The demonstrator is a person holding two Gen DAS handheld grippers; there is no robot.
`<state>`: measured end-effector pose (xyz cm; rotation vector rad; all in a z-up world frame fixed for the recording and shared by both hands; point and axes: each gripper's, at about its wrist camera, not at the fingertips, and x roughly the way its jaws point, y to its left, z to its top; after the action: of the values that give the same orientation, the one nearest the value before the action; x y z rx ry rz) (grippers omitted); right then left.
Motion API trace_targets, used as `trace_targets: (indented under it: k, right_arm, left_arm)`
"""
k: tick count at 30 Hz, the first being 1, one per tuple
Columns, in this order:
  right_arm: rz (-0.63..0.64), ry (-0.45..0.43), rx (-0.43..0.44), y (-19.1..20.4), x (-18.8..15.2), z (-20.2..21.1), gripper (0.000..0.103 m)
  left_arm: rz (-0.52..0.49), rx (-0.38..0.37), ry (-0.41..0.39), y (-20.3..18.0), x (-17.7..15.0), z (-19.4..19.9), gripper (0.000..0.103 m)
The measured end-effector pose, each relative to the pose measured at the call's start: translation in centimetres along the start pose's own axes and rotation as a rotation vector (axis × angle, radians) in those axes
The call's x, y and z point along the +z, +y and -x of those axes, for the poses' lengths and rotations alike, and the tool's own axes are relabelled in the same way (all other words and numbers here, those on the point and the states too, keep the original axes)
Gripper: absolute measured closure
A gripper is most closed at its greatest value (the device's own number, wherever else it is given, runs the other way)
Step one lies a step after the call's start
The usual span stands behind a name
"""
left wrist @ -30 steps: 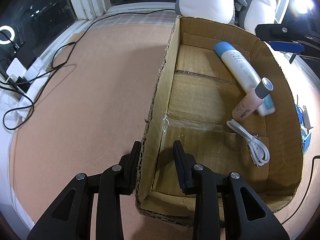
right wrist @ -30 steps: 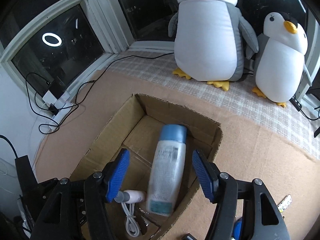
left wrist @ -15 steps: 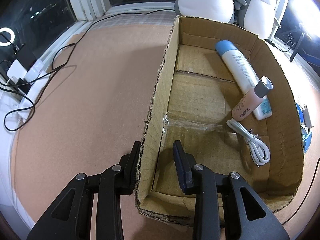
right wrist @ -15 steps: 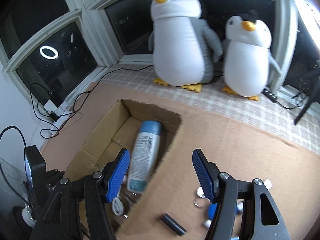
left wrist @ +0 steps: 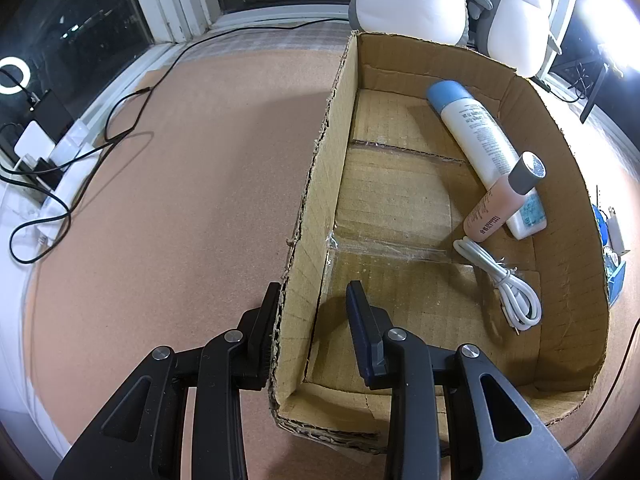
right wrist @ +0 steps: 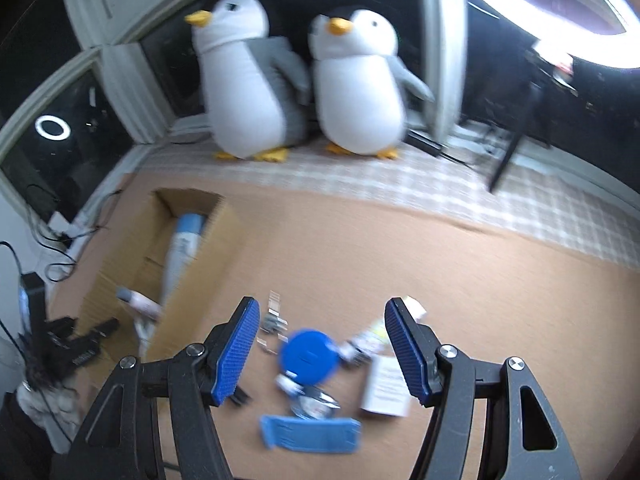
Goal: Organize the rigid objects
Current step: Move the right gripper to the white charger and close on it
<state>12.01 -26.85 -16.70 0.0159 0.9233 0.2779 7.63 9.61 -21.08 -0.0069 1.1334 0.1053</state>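
Brown cardboard box (left wrist: 320, 184), white bottle (left wrist: 480, 136) with blue cap, pink bottle (left wrist: 492, 210), blue disc (right wrist: 309, 356).

The brown corrugated cardboard box (left wrist: 568, 184) looks matt and rough, its cut edges ragged, with a strip of glossy clear tape (left wrist: 384, 246) across its floor. Inside the box lie a smooth white plastic bottle with a blue cap (left wrist: 480, 140), a glossy pink tube with a grey cap (left wrist: 500, 208) and a white rubbery coiled cable (left wrist: 500, 284). Around the box, the pinkish-brown surface (left wrist: 180, 200) is matt and finely grained. Behind the box, two white-and-grey plush penguins (right wrist: 240, 92) look soft and cloth-like.
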Motion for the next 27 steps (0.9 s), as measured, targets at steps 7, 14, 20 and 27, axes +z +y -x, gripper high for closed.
trace_targets:
  k: [7, 14, 20, 27]
  right_arm:
    - [-0.061, 0.084, -0.062, -3.2, -1.9, -1.5, 0.042]
    - [-0.097, 0.131, -0.050, -4.4, -3.3, -2.7, 0.042]
    - [-0.087, 0.179, -0.055, -3.8, -4.2, -4.2, 0.049]
    - [-0.080, 0.209, -0.078, -3.5, -4.5, -5.2, 0.054]
  left_arm:
    - [-0.001, 0.001, 0.000, 0.0, 0.0, 0.0, 0.072]
    - [0.000, 0.001, 0.000, 0.0, 0.0, 0.0, 0.072]
    - [0.001, 0.000, -0.001, 0.0, 0.0, 0.1, 0.072]
    - [0.001, 0.000, -0.001, 0.0, 0.0, 0.1, 0.072]
